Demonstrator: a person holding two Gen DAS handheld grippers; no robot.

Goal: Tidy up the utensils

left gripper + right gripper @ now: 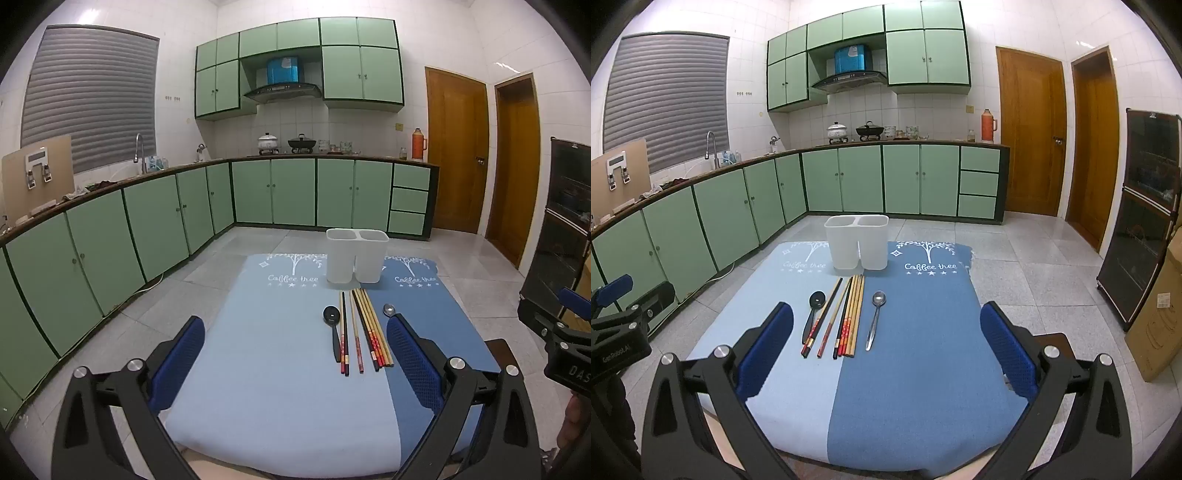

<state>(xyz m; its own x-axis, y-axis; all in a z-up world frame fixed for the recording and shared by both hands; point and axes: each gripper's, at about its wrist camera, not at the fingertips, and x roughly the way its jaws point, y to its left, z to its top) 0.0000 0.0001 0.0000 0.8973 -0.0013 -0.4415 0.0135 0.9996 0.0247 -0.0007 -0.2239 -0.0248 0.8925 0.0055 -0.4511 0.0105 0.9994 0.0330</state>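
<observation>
Right wrist view shows the right gripper (886,332) spread wide and empty above the cloth (923,387), like the left gripper (295,347). Chopsticks (849,317) lie between two spoons (875,317), handles toward us for easy grasping, before the empty white holder (857,240).

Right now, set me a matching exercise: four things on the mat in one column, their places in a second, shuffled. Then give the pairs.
Things
1. black spoon
2. metal spoon
3. chopsticks
4. white holder

Places
A. far end of the mat, upright, both compartments showing nothing inside
B. on the dark blue half, right of the chopsticks
C. on the light blue half, leftmost in the row
D. lying side by side between the two spoons

Pairs: 1-C, 2-B, 3-D, 4-A
</observation>
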